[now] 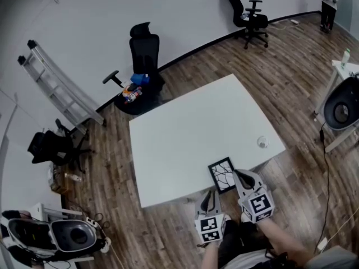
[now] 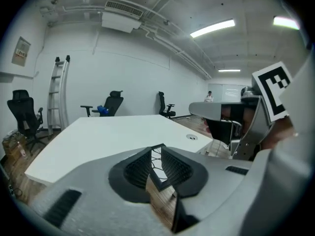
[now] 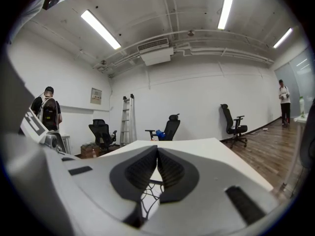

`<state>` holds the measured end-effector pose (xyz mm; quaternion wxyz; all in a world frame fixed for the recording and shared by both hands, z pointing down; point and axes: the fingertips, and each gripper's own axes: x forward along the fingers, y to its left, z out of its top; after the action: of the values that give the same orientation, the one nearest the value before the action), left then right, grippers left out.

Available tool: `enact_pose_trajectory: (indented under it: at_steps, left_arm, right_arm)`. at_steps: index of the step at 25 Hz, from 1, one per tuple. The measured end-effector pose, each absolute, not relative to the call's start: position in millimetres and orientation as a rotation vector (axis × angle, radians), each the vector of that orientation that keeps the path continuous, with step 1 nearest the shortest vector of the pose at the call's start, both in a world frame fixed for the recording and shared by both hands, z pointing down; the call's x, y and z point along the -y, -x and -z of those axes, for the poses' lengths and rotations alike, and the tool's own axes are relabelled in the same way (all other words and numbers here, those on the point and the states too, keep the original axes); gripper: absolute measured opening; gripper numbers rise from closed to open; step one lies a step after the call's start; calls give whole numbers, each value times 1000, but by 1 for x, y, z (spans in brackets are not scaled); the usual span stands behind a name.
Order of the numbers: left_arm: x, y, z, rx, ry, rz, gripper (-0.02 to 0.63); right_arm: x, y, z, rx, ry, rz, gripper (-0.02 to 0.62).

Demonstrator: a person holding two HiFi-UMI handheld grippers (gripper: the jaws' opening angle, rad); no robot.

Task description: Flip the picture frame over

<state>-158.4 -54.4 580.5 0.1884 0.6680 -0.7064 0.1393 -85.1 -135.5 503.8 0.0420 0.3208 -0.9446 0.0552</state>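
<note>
Black rectangular picture frame (image 1: 222, 174) lies flat at the white table's (image 1: 185, 133) near edge. My left gripper (image 1: 211, 194), fingers slightly apart and empty, has the frame's corner at twelve o'clock. My right gripper (image 1: 239, 175), fingers closed, is just beside the frame, at its three o'clock.

Smooth matt white table (image 1: 185, 133), wood-grain plank floor (image 1: 291, 77), matt black picture frame (image 1: 222, 174)
</note>
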Motion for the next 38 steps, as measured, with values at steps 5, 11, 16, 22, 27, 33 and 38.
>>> enact_pose_trajectory:
  at_steps: [5, 11, 16, 22, 27, 33, 38]
  left_arm:
    - [61, 159, -625, 1795, -1868, -417, 102]
    - [68, 158, -668, 1666, -1831, -441, 137]
    - [73, 160, -690, 1561, -1785, -375, 140]
    - [77, 157, -702, 1431, -1733, -251, 175]
    - [78, 156, -708, 1373, -1725, -234, 176]
    - [88, 155, -711, 1328, -1711, -192, 175]
    - [92, 155, -715, 1295, -1697, -189, 171]
  right_arm:
    - [140, 87, -526, 2815, -1034, -217, 3]
    - [143, 86, -554, 2748, -1052, -182, 3]
    - [146, 80, -571, 2697, -1079, -206, 3]
    - [154, 73, -580, 2658, -1096, -203, 3]
    - [157, 76, -581, 2646, -1087, -176, 2]
    - [163, 80, -587, 2625, -1085, -174, 2]
    - [167, 77, -592, 2604, -1086, -170, 2]
